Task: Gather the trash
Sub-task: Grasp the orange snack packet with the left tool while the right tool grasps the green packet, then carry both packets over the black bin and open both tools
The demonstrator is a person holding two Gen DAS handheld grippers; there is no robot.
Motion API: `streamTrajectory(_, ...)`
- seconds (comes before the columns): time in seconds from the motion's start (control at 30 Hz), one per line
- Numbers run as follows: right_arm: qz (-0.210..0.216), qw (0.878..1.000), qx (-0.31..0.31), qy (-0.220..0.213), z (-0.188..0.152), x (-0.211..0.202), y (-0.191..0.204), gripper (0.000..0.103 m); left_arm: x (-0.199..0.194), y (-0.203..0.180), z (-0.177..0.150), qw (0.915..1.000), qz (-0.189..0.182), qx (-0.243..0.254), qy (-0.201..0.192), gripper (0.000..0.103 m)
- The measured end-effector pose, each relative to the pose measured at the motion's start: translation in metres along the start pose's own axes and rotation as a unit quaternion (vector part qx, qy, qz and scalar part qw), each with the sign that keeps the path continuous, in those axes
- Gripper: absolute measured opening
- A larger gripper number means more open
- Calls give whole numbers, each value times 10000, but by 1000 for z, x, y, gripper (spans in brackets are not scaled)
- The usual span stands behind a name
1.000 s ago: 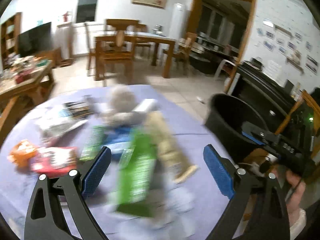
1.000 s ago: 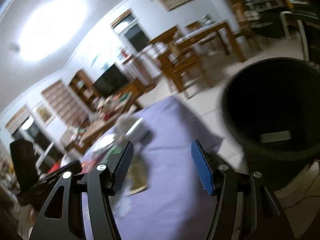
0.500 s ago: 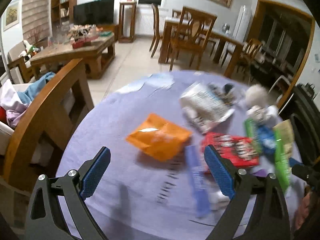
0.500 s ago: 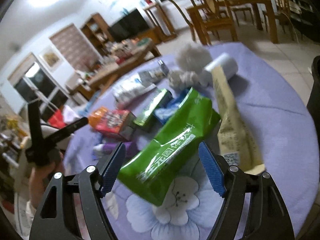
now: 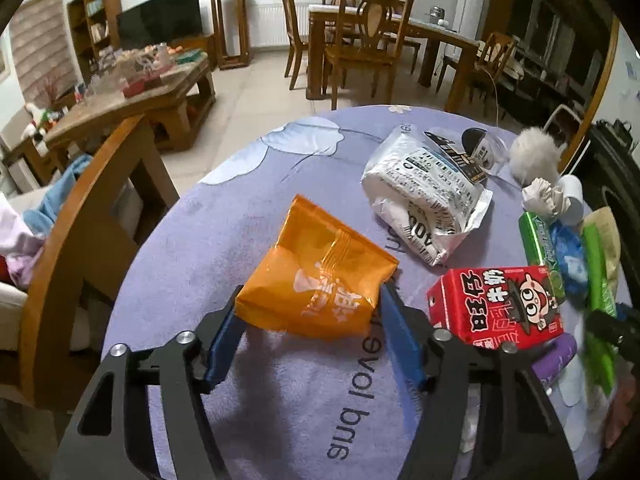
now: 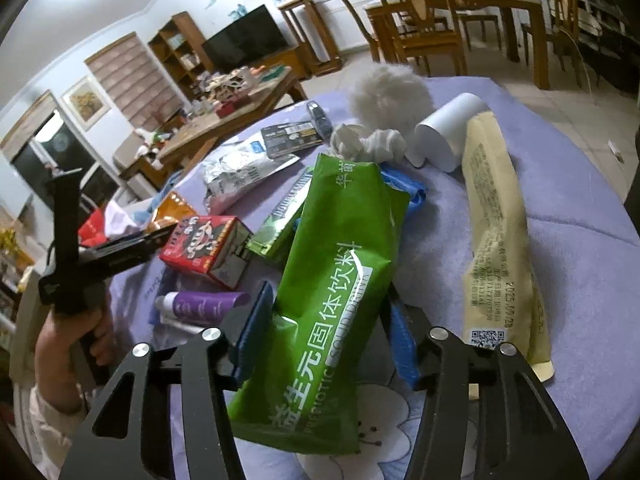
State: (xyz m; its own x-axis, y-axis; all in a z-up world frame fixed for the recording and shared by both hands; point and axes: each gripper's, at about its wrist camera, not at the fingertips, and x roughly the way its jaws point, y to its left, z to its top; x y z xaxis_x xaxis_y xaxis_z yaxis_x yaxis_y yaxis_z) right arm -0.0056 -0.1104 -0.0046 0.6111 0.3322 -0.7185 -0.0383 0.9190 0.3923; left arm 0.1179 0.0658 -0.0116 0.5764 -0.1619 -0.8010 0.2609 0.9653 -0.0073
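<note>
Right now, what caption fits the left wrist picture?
Left tongs closing around an orange snack bag on the purple tablecloth.

Black angular left tongs [image 5: 310, 322], blue ribbed pads, silver screws; matching right tongs [image 6: 326, 330]; pale sleeve cuff [image 6: 48, 408]

Your left gripper [image 5: 310, 322] tilts downward, fingers [image 5: 224, 344] just closed in, clamping an orange packet [image 5: 316, 280]. Your right gripper [image 6: 326, 332] likewise angles down, fingers [image 6: 252, 328] closing against a green pouch [image 6: 332, 300]. Your left hand [image 6: 68, 344] grips its handle.
</note>
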Motion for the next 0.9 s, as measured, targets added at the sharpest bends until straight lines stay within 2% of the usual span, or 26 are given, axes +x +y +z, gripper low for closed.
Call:
streamTrajectory(0.07, -22, 9999, -83, -67, -1, -5, 2, 52, -3, -2, -2, 10000, 46, 41, -55, 51)
streamTrajectory(0.1, -11, 9999, -108, -114, -1, -8, 2, 51, -6, 0, -3, 9999, 9, 17, -130, 31)
streamTrajectory(0.13, 27, 9998, -117, -166, -1, -10, 3, 51, -8, 0, -4, 9999, 4, -41, -163, 30)
streamTrajectory(0.37, 691, 9944, -53, -795, -9, -43, -7, 51, -37, 4, -13, 9956, -385, -347, -777, 29)
streamTrajectory(0.6, 1039, 9838, -50, -1458, -12, -96, -24, 52, -81, -25, -11, 9864, -868, -359, -1350, 29)
streamTrajectory(0.73, 1067, 9780, 41, -1790, -11, -128, -44, 52, -104, -58, -7, 9787, -1246, -202, -1618, 29)
streamTrajectory(0.9, 767, 9686, 258, -2349, -16, -176, -83, 52, -121, -113, -3, 9694, -1661, 87, -1807, 29)
